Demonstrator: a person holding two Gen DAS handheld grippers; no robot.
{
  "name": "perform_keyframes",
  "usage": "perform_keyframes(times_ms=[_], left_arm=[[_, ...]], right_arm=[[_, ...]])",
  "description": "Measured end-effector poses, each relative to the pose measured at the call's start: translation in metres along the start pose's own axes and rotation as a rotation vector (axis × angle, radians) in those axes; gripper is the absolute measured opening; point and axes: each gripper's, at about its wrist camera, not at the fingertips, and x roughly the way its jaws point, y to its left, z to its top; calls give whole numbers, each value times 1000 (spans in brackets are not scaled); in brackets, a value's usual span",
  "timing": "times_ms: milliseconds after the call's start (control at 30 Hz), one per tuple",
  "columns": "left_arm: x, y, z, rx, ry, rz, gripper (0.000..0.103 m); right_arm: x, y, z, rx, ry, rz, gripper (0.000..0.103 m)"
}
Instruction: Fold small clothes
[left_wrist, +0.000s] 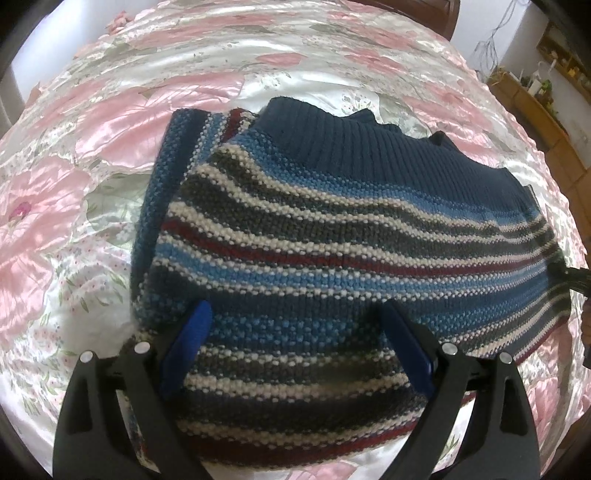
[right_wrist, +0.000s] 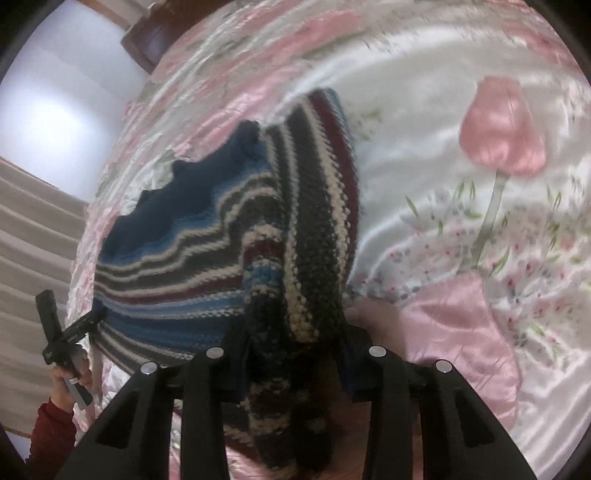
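Observation:
A striped knit sweater (left_wrist: 332, 236), in navy, blue, white, grey and dark red, lies on the bed with its ribbed navy band at the far side. My left gripper (left_wrist: 299, 338) hovers over its near edge, open, with the blue pads (left_wrist: 192, 332) wide apart and the knit under them. In the right wrist view, my right gripper (right_wrist: 295, 354) is shut on a bunched fold of the sweater (right_wrist: 310, 229), which is lifted and drawn over the rest of the garment. The left gripper (right_wrist: 70, 328) shows at the sweater's left edge, held by a hand.
A shiny floral bedspread (left_wrist: 92, 229) in pink and white covers the bed all round the sweater. A dark wooden headboard (right_wrist: 147, 40) and a white wall lie beyond. Wooden shelves (left_wrist: 546, 110) stand at the far right. A red sleeve (right_wrist: 51, 435) is at the lower left.

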Motion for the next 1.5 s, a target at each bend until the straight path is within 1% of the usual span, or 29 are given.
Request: perform_keyframes(times_ms=[100, 400, 600, 733, 800, 833, 967, 1033, 1133, 1167, 1233, 1333, 1500], left_arm=[[1, 0, -1, 4, -1, -3, 92], [4, -2, -3, 2, -15, 10, 97], [6, -4, -1, -1, -8, 15, 99], [7, -4, 0, 9, 1, 7, 100], [8, -4, 0, 14, -2, 3, 100], [8, -4, -1, 14, -3, 2, 100], [5, -2, 0, -2, 0, -16, 100], [0, 0, 3, -25, -3, -35, 100], [-12, 11, 7, -97, -20, -96, 100], [-14, 13, 7, -108, -21, -108, 100], [-15, 15, 7, -108, -17, -116, 100], [-14, 14, 7, -80, -10, -110, 100], [-12, 16, 6, -91, -18, -123, 100]], right_arm=[[3, -1, -1, -4, -4, -1, 37], [9, 4, -4, -13, -3, -34, 37], [2, 13, 1, 33, 0, -58, 37], [-15, 43, 11, -8, -25, -71, 36], [-23, 65, 16, -33, -33, -64, 36], [-26, 82, 20, -59, -36, -60, 36], [-23, 130, 24, -149, -25, -73, 36], [-18, 153, 24, -194, -19, -81, 36], [-6, 184, 19, -262, -8, -95, 36], [-2, 192, 17, -279, -5, -102, 36], [7, 207, 15, -314, 7, -118, 36], [23, 229, 11, -371, 25, -143, 36], [52, 257, -1, -437, 71, -183, 36]])
